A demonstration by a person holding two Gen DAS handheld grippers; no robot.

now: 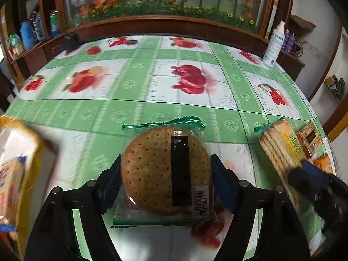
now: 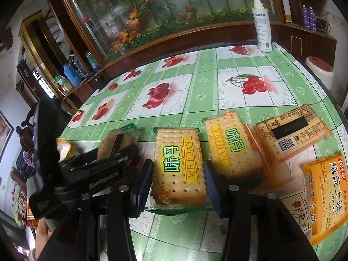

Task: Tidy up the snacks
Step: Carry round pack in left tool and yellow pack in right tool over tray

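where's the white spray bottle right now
The white spray bottle stands upright at the table's far right edge, against the wooden planter ledge, well beyond the row of biscuit packs; the left wrist view shows it far right too.

Five snack packs — one bottle

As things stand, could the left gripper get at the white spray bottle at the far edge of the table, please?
Probably not yet: the left gripper has the round cracker pack between its fingers, and the spray bottle stands far across the table.
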